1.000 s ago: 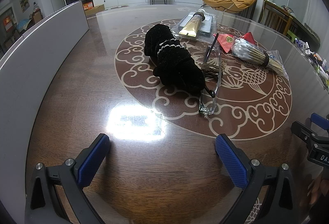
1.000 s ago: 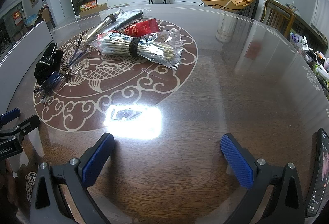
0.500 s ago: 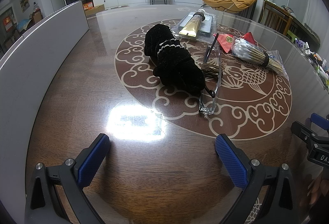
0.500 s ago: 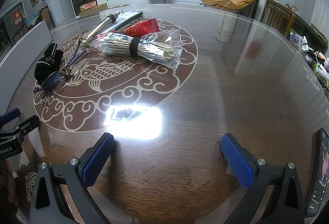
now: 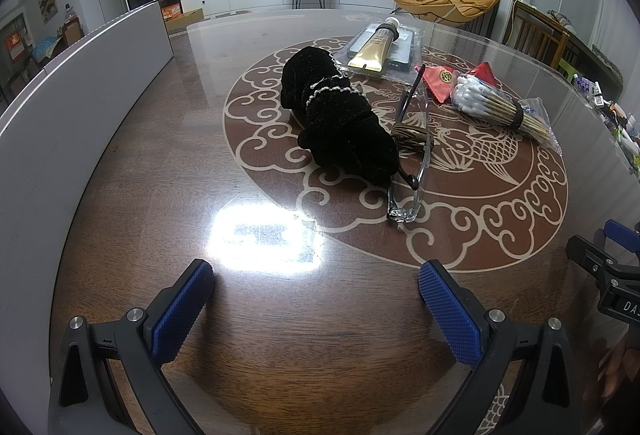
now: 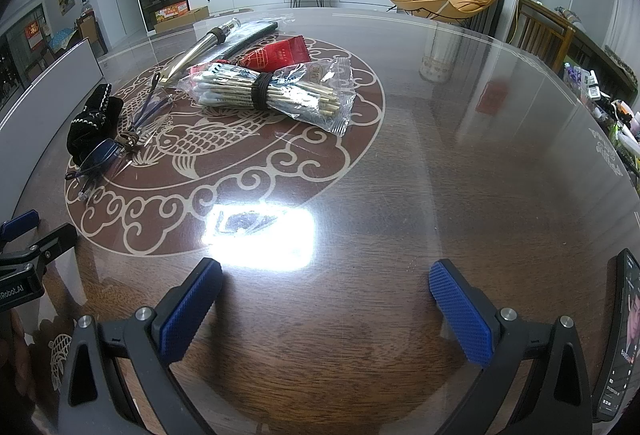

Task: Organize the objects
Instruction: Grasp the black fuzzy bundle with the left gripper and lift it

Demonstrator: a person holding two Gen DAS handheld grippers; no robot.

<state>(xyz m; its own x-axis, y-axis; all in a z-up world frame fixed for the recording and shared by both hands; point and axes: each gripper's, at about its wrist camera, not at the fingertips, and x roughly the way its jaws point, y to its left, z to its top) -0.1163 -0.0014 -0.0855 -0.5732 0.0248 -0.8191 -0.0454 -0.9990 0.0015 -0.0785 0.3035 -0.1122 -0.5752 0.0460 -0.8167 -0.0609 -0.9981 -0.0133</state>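
On the patterned round table point(image 5: 168, 195) lie a black velvet pouch point(image 5: 340, 115) with a bead trim, glasses point(image 5: 416, 159), a gold tube point(image 5: 374, 49) on a clear packet, a red sachet point(image 5: 440, 81) and a bundle of cotton swabs point(image 5: 496, 107). In the right wrist view the same pouch point(image 6: 94, 119), glasses point(image 6: 108, 151), swab bundle point(image 6: 264, 95), red sachet point(image 6: 280, 53) and tube point(image 6: 200, 47) sit to the upper left. My left gripper point(image 5: 316, 295) is open, near the front edge, short of the pouch. My right gripper point(image 6: 326, 291) is open over bare wood.
A grey panel point(image 5: 60, 107) stands along the table's left side. A phone point(image 6: 618, 339) lies at the right edge in the right wrist view. Small clutter point(image 5: 616, 115) lines the far right. Chairs and a TV stand are beyond the table.
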